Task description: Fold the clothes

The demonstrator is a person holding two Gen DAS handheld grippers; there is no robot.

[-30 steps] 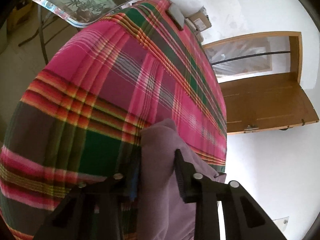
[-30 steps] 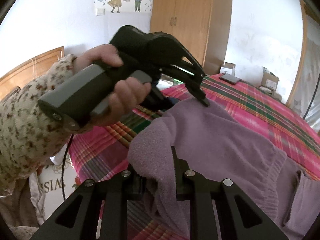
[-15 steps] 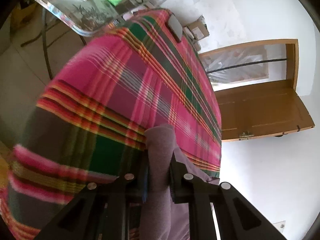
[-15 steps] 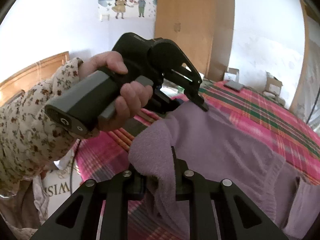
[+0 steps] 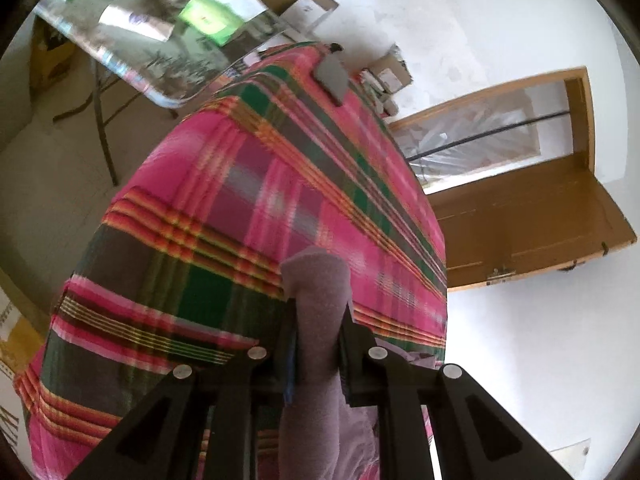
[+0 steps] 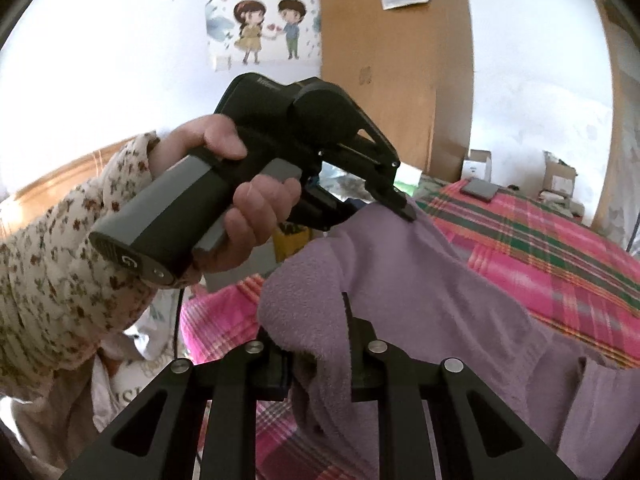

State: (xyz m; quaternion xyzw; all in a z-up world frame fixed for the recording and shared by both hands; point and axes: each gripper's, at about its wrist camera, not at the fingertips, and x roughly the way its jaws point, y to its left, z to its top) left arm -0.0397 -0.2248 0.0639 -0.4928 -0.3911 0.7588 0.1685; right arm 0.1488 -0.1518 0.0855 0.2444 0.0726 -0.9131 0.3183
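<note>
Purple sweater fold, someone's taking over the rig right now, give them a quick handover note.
Left gripper: shut on the purple sweater, pinching a bunched edge between its fingers.
Right gripper: shut on another bunched edge of the same sweater, nearer the camera.
The sweater's held edge is lifted; the rest trails down onto the pink plaid bedspread. A grey flat item lies at the bed's far end, clear of the work.
Done: both edges gripped and raised.
Left: carry the held edge across, lay it down flat, release, then finish the remaining folds. No completed fold is visible yet.
</note>
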